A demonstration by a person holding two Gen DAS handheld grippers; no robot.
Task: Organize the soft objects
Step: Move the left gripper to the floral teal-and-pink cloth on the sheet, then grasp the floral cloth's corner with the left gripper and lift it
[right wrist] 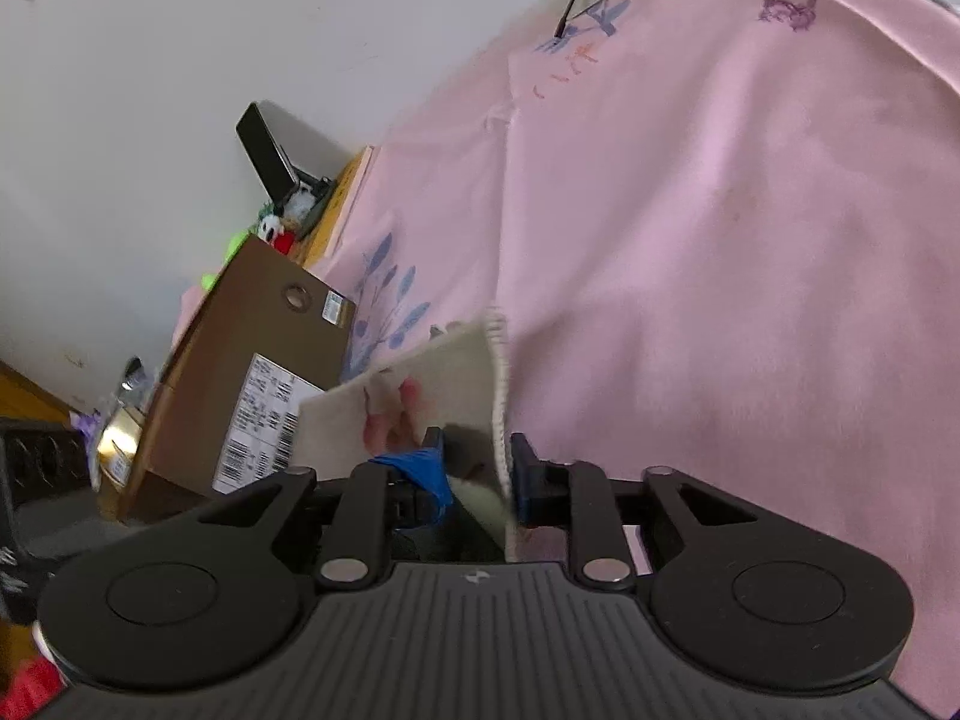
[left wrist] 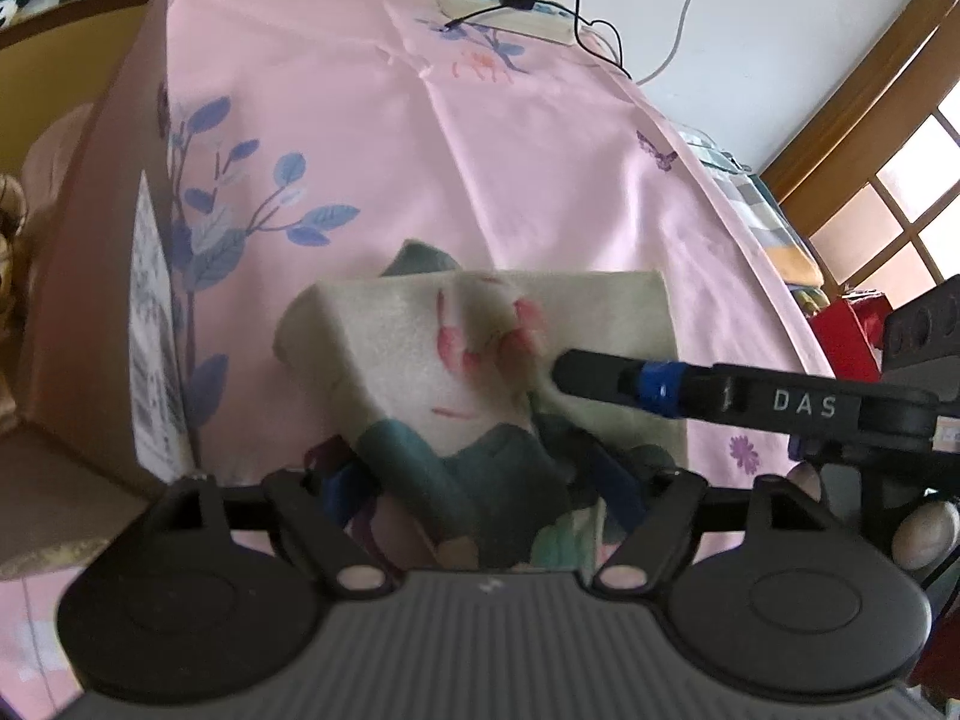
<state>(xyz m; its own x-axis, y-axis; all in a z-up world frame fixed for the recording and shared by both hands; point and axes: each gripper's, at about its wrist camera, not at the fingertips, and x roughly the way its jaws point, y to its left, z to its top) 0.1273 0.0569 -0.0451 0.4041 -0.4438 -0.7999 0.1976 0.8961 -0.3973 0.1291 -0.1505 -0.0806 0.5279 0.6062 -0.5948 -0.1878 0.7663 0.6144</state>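
Floral towel (left wrist: 480, 360) sits on the pink bedsheet (left wrist: 540, 180), just right of the cardboard box (left wrist: 90, 300), draped over and between the left claw's (left wrist: 480, 480) fingers. It is loosely folded: cream top panel, teal print sagging toward the camera.

Left claw: spread wide, fingers on either side of the towel's near edge. No pad contact visible, so it reads as released or not yet gripping. Fingertips are mostly buried under fabric.

Right claw (right wrist: 474, 468): pressed together, pinching the towel's right-hand stitched edge. In the left wrist view its finger (left wrist: 600, 375) comes in from the right, away from the box, and lands on the top panel near the pink flower print. In the right wrist view the cream edge runs up out of the pinch, toward the box.

Key relation: the towel's long axis runs roughly across the bed, box side to far side. The right claw holds the end away from the box, while the left claw straddles the near edge. Box is on the left claw's side, open top not clearly in view.

Judgement: mid-fold or mid-carry. If the towel is meant for the box, it goes leftward from the right claw's pinch. The left claw would need to close on the near edge first, otherwise the loose panel will sag and unfold
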